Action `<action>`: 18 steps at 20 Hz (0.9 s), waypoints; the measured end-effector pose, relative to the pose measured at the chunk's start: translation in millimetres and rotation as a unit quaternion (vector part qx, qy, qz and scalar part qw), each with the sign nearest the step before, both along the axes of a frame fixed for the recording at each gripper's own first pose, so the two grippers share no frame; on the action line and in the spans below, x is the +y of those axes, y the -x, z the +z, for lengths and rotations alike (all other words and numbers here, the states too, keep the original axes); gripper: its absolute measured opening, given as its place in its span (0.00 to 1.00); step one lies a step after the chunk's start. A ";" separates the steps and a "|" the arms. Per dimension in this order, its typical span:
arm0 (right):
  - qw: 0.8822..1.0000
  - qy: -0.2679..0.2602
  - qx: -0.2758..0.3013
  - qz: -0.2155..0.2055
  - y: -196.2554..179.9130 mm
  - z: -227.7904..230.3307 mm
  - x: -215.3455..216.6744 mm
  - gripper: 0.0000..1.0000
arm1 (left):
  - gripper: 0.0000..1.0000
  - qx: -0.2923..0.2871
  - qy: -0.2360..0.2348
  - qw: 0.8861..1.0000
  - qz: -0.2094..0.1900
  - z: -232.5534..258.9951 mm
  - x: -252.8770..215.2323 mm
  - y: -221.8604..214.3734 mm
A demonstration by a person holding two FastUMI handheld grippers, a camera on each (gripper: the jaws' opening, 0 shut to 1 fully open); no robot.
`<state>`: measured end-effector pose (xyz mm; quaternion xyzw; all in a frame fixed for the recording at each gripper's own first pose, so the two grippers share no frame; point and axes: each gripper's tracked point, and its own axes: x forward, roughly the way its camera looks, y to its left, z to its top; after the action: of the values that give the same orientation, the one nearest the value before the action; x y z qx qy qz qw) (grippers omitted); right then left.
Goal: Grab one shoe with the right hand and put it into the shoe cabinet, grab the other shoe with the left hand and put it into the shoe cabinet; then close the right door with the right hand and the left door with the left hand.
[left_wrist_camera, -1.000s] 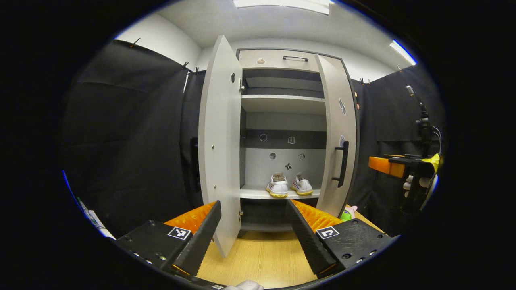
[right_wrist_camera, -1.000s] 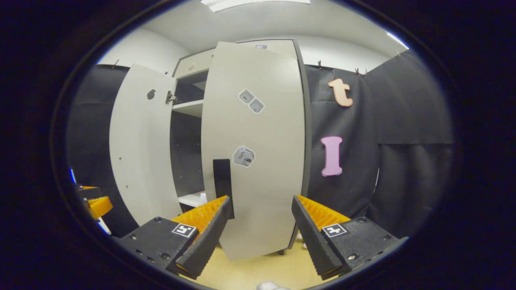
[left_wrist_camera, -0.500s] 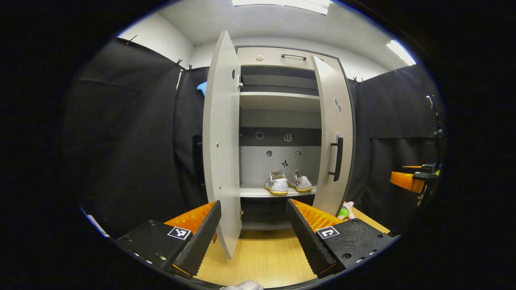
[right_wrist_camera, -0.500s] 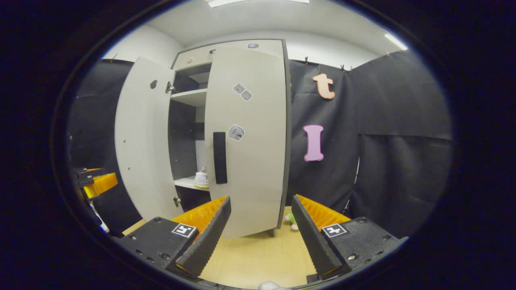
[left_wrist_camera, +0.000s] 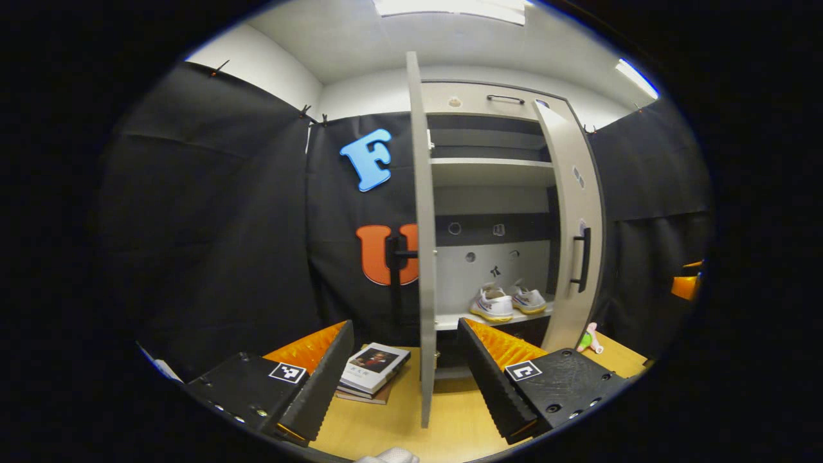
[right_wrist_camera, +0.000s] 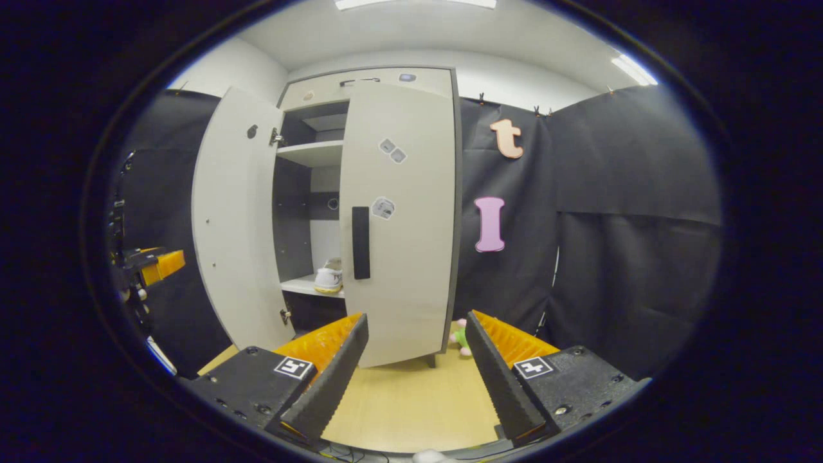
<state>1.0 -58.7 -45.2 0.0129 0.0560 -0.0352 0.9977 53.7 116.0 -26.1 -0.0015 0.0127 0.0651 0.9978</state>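
Two white shoes (left_wrist_camera: 492, 306) (left_wrist_camera: 528, 299) stand side by side on the lower shelf of the pale shoe cabinet (left_wrist_camera: 488, 99). Its left door (left_wrist_camera: 422, 244) stands edge-on to me, wide open, with its black handle (left_wrist_camera: 396, 270) on the outer face. The right door (left_wrist_camera: 572, 225) is partly closed and its black handle (left_wrist_camera: 584, 260) shows. My left gripper (left_wrist_camera: 405, 373) is open and empty, well back from the cabinet. In the right gripper view the right door (right_wrist_camera: 398, 218) faces me, one shoe (right_wrist_camera: 329, 276) peeks past it, and my right gripper (right_wrist_camera: 416, 373) is open and empty.
A small stack of books (left_wrist_camera: 371, 368) lies on the wooden floor (left_wrist_camera: 450, 418) left of the left door. A pink and green toy (left_wrist_camera: 587, 339) sits by the cabinet's right foot, the same toy (right_wrist_camera: 459, 337) appearing in the right gripper view. Black cloth walls surround the booth.
The left gripper swung to the left, so the left door now shows edge-on and the books appear. The right gripper backed away from the right door, which closed a little.
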 end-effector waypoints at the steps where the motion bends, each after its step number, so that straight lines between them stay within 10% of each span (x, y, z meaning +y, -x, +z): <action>1: 1.000 0.001 0.001 -0.004 4.6 -0.2 2.9 0.98 | 0.96 -0.003 0.000 1.000 0.012 0.1 15.3 -5.1; 7: 1.000 0.007 0.015 -0.022 24.1 -7.3 14.7 0.99 | 0.95 -0.007 -0.004 0.999 0.048 -11.0 74.9 -53.5; 18: 0.999 0.001 0.031 -0.026 30.7 -18.8 5.5 0.98 | 0.90 -0.026 -0.005 1.000 0.010 -5.8 46.7 -85.7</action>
<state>-29.7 -53.2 -64.0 0.0121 0.0863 -0.0618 0.9943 139.4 162.7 -31.9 0.0014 -0.0137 0.0755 0.9971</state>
